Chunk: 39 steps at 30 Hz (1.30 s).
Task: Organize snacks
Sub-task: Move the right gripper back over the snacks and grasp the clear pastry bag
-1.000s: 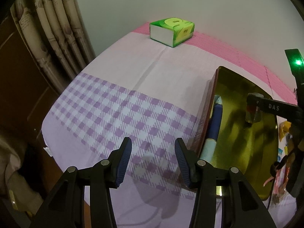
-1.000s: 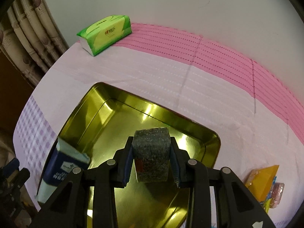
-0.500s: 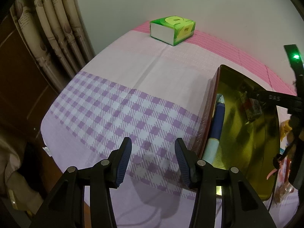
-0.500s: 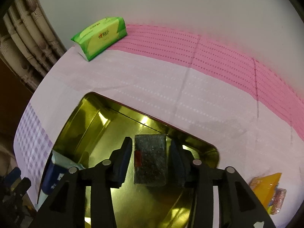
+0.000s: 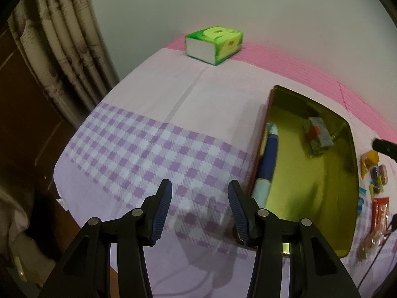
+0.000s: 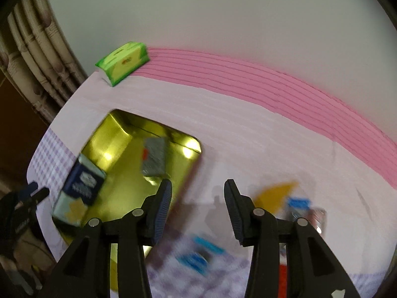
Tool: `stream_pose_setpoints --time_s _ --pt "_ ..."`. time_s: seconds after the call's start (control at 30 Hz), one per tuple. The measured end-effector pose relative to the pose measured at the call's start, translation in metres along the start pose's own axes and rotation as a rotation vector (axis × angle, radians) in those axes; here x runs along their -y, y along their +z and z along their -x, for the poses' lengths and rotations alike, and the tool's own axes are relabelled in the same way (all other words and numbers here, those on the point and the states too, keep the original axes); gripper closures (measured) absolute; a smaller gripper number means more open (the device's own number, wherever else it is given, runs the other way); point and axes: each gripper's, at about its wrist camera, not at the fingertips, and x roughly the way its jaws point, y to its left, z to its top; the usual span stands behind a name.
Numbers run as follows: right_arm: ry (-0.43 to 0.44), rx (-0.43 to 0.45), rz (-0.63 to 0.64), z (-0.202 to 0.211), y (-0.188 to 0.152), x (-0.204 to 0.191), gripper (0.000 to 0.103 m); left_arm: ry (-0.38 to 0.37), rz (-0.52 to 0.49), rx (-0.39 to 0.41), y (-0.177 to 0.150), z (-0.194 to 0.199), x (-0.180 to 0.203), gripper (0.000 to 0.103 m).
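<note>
A gold tin tray (image 5: 345,223) (image 6: 109,134) lies on the cloth-covered table. Inside it rest a grey snack pack with a red mark (image 5: 318,135) (image 6: 153,157) and a blue-and-pale box (image 5: 266,159) (image 6: 79,191) leaning on the tray's left wall. My left gripper (image 5: 199,209) hangs open over the purple check cloth, left of the tray, with nothing between its fingers. My right gripper (image 6: 197,203) is open and empty above the cloth just right of the tray. Loose snacks lie right of the tray: a yellow packet (image 6: 275,195) (image 5: 369,160) and blue wrappers (image 6: 198,255).
A green tissue pack (image 5: 214,44) (image 6: 122,62) sits at the far edge by the pink stripes. A curtain (image 5: 62,49) hangs at the left. A red packet (image 5: 379,213) and small sweets lie at the right. The table drops off on the left.
The right gripper let go of the grey snack pack, which now lies in the tray, then rose and swung right toward the loose snacks. The left gripper stayed put.
</note>
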Motion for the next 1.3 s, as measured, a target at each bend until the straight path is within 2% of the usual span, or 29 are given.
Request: stream_pose_setpoints --time_s 0.33,0.57,0.73,0.97,1.3 --pt "-0.1 -0.031 -0.169 0.05 -0.07 0.086 0.061 -0.028 -0.087 0.009 -0.005 0.007 0.027 0.055" --pt "-0.143 -0.093 -0.256 0.053 -0.118 0.117 0.061 -0.025 -0.094 0.008 -0.006 0.006 0.03 0.055" --pt "-0.14 -0.136 -0.268 0.056 -0.142 0.112 0.061 -0.027 -0.096 0.006 -0.006 0.006 0.031 0.055" --pt "-0.148 -0.198 -0.159 0.052 -0.162 0.08 0.061 -0.028 -0.099 -0.001 -0.009 0.006 0.031 0.055" --pt "-0.047 -0.25 -0.14 0.04 -0.166 0.053 0.061 -0.025 -0.103 -0.006 -0.009 0.004 0.032 0.052"
